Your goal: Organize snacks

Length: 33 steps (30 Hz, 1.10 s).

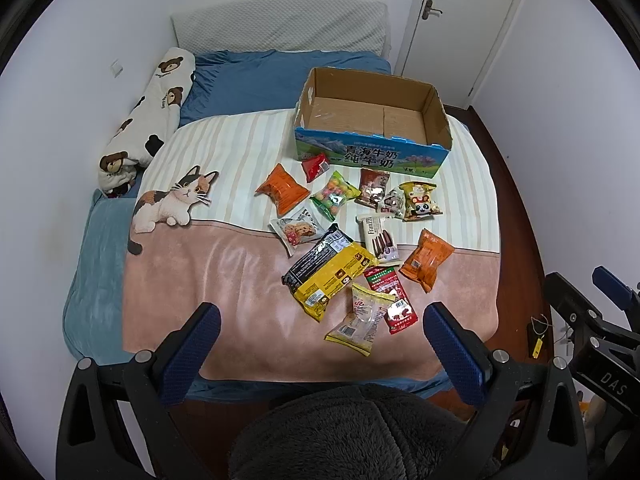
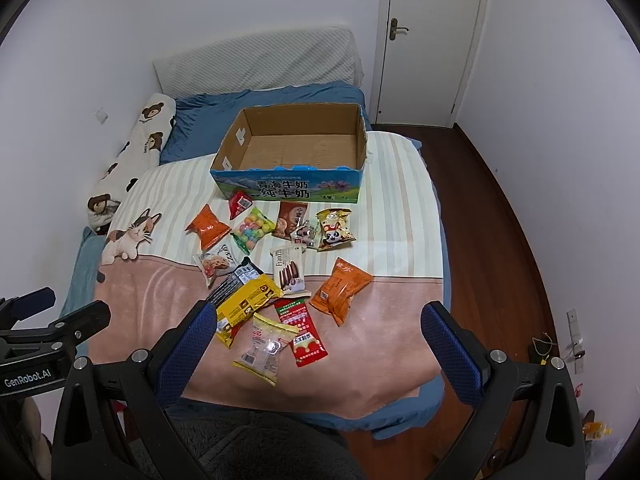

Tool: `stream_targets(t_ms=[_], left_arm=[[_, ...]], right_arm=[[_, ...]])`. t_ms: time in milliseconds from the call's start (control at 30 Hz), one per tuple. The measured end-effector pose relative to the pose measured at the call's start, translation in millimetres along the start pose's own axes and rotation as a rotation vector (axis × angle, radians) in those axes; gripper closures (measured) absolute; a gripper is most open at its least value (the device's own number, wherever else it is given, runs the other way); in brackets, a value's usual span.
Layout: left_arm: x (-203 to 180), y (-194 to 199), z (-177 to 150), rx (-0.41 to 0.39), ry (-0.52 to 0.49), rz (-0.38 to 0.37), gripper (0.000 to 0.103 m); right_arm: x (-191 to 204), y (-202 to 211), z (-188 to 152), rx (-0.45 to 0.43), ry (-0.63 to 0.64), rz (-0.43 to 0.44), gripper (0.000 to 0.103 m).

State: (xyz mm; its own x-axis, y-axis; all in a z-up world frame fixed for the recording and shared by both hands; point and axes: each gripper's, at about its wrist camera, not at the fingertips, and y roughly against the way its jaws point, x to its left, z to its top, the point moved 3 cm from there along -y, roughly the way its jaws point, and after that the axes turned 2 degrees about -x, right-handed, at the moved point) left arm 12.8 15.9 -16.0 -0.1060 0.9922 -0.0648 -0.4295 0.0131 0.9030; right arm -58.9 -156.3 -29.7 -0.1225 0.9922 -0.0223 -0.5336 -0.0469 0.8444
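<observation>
Cardboard is all I can see inside the milk box (image 1: 372,120): its floor is bare, so I judge that nothing has been sorted yet and the whole job is still ahead of me. Every snack lies loose on the bed (image 1: 192,280), on the striped and pink blanket in front of the box.

From the left wrist view, the left gripper (image 1: 320,344) hangs above the foot of the bed with its jaws wide apart and nothing between them. The clear yellow-edged packet (image 1: 362,316) sits just past it at about 1 o'clock, overlapping the red packet (image 1: 394,298) beside it. The big yellow and black bag (image 1: 326,270) lies at 12 o'clock, a little further up the bed. The box stands well beyond, also around 12 to 1 o'clock, past the whole scatter.

From the right wrist view, the right gripper (image 2: 316,350) is likewise spread open and empty. The clear packet (image 2: 264,350) lies between its fingers, slightly toward 11 o'clock. An orange bag (image 2: 340,290) rests at 1 o'clock, the wafer pack (image 2: 289,274) at 12 o'clock, and the panda packet (image 2: 334,229) further on, close to the box front. A second orange bag (image 2: 208,230), the coloured candy bag (image 2: 253,229) and a small red packet (image 2: 239,204) sit toward 11 o'clock, near the box
</observation>
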Motion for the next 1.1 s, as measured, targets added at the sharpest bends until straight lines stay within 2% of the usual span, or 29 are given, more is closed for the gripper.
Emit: stream_targets(t_ms=[300, 467, 567, 667, 767, 867, 1100], left_arm=[[11.0, 3.0, -4.0, -0.001, 0.021, -0.001, 0.000], [21.0, -18.9, -1.8, -0.016, 0.039, 0.038, 0.000], [26.0, -46.6, -2.2, -0.006, 0.032, 0.075, 0.000], [28.5, -84.5, -5.4, 0.022, -0.016, 0.120, 0.000], [28.8, -130.8, -10.4, 0.082, -0.092, 0.160, 0.000], [26.6, -170.0, -16.4, 0.141, -0.164, 0.176, 0.000], [15.0, -260.1, -23.8, 0.261, -0.392, 0.204, 0.000]], right_arm=[[3.8, -3.1, -5.3, 0.007, -0.016, 0.011, 0.000], [0.6, -26.3, -12.5, 0.048, -0.049, 0.029, 0.000], [-2.8, -58.8, -22.7, 0.113, -0.086, 0.057, 0.000], [-7.0, -106.0, -40.1, 0.214, -0.148, 0.102, 0.000], [-8.3, -160.3, -65.2, 0.329, -0.228, 0.153, 0.000], [-3.8, -208.4, -91.6, 0.407, -0.300, 0.193, 0.000], [21.2, -293.7, -146.6, 0.547, -0.421, 0.252, 0.000]])
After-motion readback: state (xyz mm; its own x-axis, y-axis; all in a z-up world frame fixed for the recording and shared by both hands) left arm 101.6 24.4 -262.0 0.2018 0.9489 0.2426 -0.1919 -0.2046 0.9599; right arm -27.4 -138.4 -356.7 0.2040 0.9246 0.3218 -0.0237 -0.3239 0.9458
